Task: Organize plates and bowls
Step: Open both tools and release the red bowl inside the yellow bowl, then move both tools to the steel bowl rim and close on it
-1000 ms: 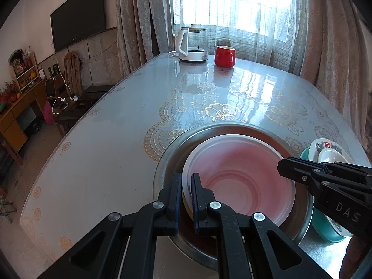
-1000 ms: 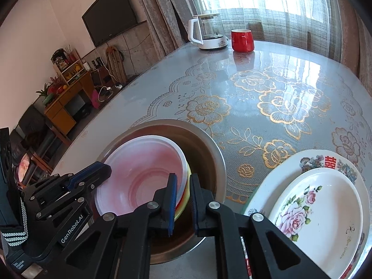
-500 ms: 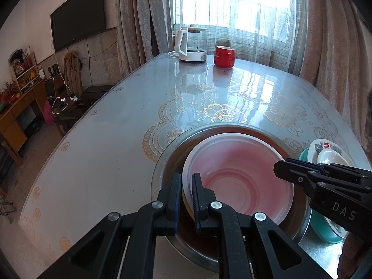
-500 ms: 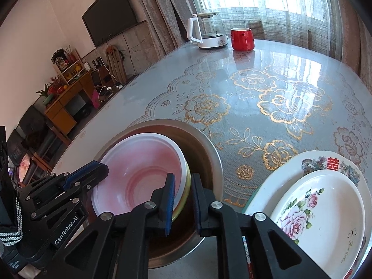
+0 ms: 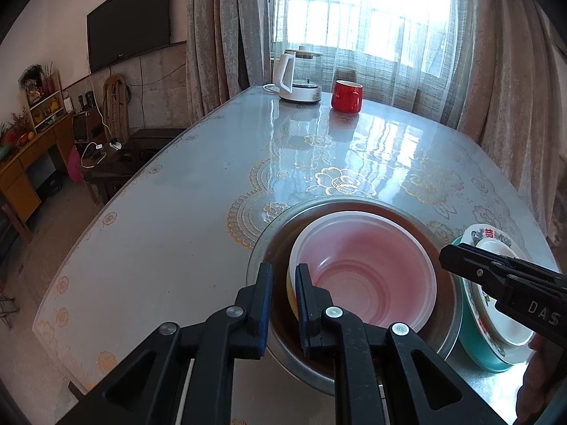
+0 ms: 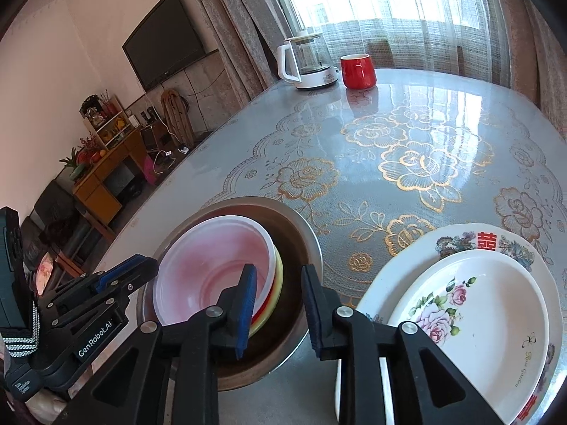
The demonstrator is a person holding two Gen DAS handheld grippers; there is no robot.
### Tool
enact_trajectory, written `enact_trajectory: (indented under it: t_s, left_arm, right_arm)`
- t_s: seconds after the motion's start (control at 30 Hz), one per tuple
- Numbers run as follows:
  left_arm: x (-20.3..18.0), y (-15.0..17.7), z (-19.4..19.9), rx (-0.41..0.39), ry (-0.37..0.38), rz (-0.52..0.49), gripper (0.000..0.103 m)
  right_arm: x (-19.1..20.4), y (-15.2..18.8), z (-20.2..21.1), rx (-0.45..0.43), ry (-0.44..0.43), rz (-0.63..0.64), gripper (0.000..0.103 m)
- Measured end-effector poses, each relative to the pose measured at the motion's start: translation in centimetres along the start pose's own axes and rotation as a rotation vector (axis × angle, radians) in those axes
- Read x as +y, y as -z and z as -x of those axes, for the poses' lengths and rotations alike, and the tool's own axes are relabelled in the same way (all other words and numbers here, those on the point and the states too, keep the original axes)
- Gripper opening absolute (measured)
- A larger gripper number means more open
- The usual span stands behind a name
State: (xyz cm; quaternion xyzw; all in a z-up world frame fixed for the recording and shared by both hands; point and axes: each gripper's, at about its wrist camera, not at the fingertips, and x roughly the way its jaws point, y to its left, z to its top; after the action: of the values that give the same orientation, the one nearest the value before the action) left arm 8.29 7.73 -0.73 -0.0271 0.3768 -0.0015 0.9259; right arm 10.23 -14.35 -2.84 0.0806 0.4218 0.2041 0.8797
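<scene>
1. Left gripper [image 5: 283, 295] nearly closed, jaws straddling the near rim of the pink plastic bowl [image 5: 365, 271] with a narrow gap either side (actual pinch on the rim impossible to confirm).
2. Pink plastic bowl nested in a stack inside the steel basin [image 5: 448, 333] on the floral-patterned table [image 5: 159, 233].
3. Only in the right wrist view: yellow bowl [image 6: 276, 295] and a red one beneath the pink bowl [image 6: 212, 269], rims peeking out at the stack's right edge.
4. Right gripper [image 6: 278, 306] spread wide, holding nothing, left finger over the bowl stack, right finger over the basin's [image 6: 312, 244] rim.
5. Rose-patterned plate [image 6: 478, 322] on a larger decorated plate [image 6: 471, 239], just beside the basin on the right.
6. Only in the left wrist view: teal bowl [image 5: 475, 343] under those plates.
7. Far end of the table: white kettle [image 5: 299, 78] and red mug [image 5: 347, 96], side by side.
</scene>
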Motion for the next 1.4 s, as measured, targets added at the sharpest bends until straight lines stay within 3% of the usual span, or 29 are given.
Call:
enact_trajectory:
  t_s: [0.5,0.83,0.97,1.17,1.4]
  left_arm:
    - [1.9,1.3,1.0,0.005,-0.011,0.041,0.014]
    - [4.9,3.1,1.5,0.005,0.041,0.085,0.020]
    - [5.2,3.3,1.7,0.006,0.080,0.103,0.020]
    - [5.0,2.9,1.6,0.011,0.108,0.128,0.020]
    - [4.8,2.7,1.1,0.016,0.074,0.113,0.020]
  right_arm:
    - [-1.8,0.9,1.4,-0.015,0.017,-0.053,0.032]
    - [-2.4,1.3,1.6,0.019,0.011,-0.054,0.032]
    - [-2.5,0.5,0.7,0.034,0.054,-0.036,0.032]
    - [-1.6,0.7,0.7,0.016,0.039,0.018,0.031]
    - [-1.1,0.8,-0.3,0.031,0.068,0.066,0.030]
